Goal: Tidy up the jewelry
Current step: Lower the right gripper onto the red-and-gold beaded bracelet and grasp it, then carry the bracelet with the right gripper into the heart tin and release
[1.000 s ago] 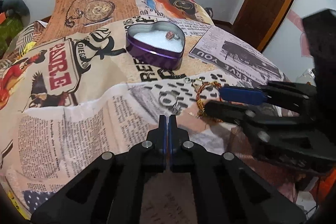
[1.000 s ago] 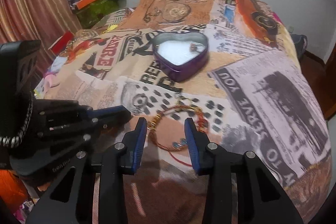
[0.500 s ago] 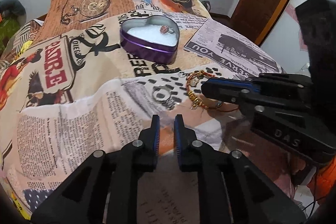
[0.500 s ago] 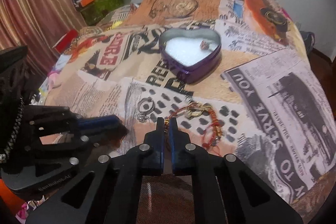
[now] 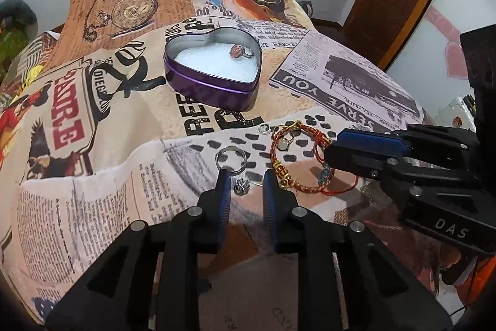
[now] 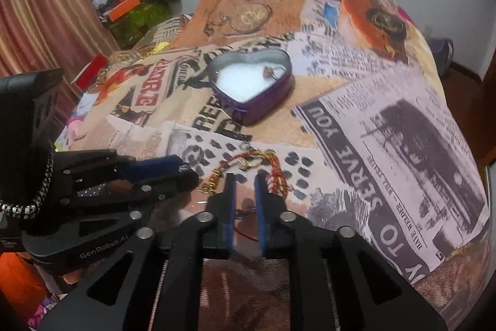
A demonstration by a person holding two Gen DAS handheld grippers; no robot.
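Bracelets lie between parted tongs (both pairs), well short of tin.

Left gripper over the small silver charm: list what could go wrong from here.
1. The left gripper is open around a tiny silver charm lying on soft printed fabric; closing may pinch cloth or let it slip.
2. The silver ring lies close by its left finger and could be nudged.
3. The right gripper is open over the red and gold bracelet; with both grippers working so near, they may bump.
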